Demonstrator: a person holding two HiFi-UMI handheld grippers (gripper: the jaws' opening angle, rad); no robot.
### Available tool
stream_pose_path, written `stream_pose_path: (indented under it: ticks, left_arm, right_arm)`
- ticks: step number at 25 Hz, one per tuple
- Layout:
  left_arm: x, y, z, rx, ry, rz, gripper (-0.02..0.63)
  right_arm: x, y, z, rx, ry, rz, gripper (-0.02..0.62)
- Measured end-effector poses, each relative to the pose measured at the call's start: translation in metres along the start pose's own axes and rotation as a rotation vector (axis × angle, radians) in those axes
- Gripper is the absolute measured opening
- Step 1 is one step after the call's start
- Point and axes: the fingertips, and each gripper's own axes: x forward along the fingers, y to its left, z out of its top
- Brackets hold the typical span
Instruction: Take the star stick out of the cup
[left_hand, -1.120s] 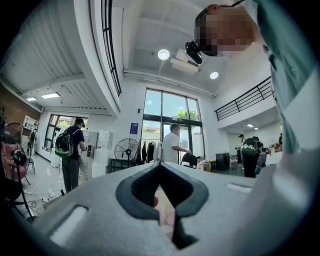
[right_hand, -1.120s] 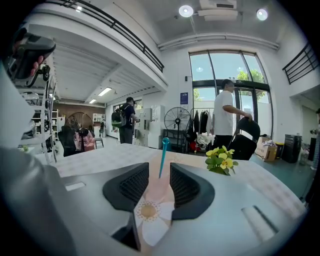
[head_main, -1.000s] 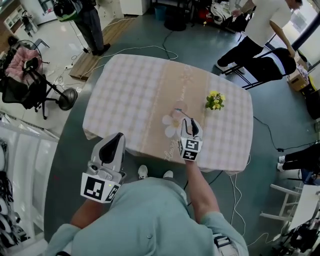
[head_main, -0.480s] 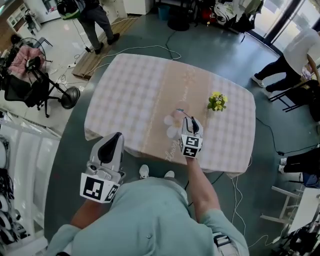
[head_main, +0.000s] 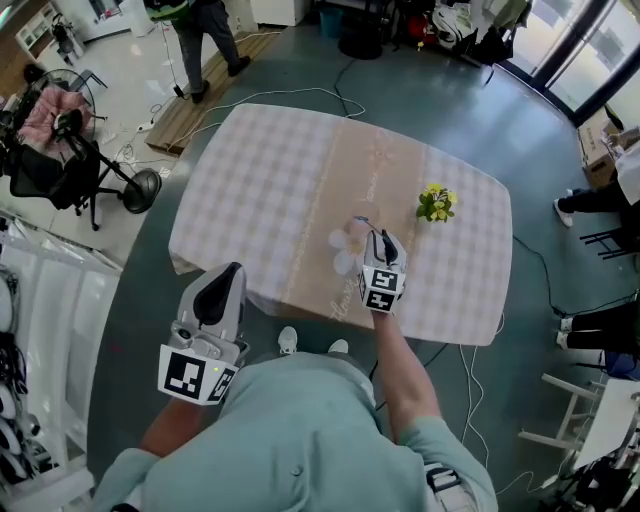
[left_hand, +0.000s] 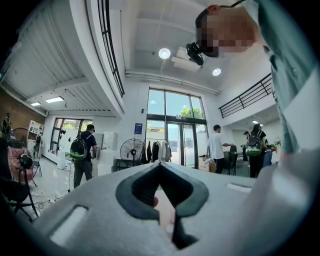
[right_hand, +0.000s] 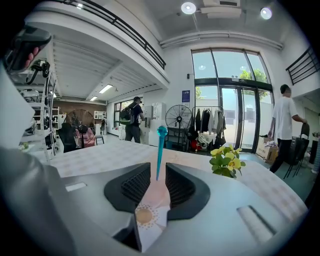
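A thin teal stick (right_hand: 160, 150) with a knob at its top stands upright between the two dark pads of my right gripper (right_hand: 158, 170). The jaws are closing around it, and a gap shows on each side of the stick. In the head view the right gripper (head_main: 378, 242) hovers over the near middle of the checked table (head_main: 270, 180), with the stick (head_main: 364, 225) poking out past its tip. The cup is hidden under the gripper. My left gripper (head_main: 218, 292) hangs off the table's near left edge, and its jaw tips (left_hand: 160, 165) meet with nothing held.
A small pot of yellow flowers (head_main: 434, 203) stands on the table, right of and beyond the right gripper, also seen in the right gripper view (right_hand: 226, 161). A floor fan (head_main: 95, 175) stands left of the table. A person (head_main: 205, 25) walks at the far side.
The right gripper has edged slightly farther over the table along the stick. The left gripper has stayed put. The person at the far right has left the view.
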Motion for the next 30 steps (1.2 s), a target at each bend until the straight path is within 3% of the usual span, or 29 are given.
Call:
stream_pose_path:
  ticks: [20, 30]
  left_arm:
    - [0.0007, 0.0038, 0.0007, 0.005, 0.006, 0.01, 0.005]
    - [0.0007, 0.004, 0.0009, 0.003, 0.005, 0.008, 0.005]
  right_arm:
    - [0.0052, -0.0011, -0.0002, -0.006, 0.007, -0.013, 0.025]
    - [0.0046, 0.0007, 0.0008, -0.007, 0.004, -0.006, 0.02]
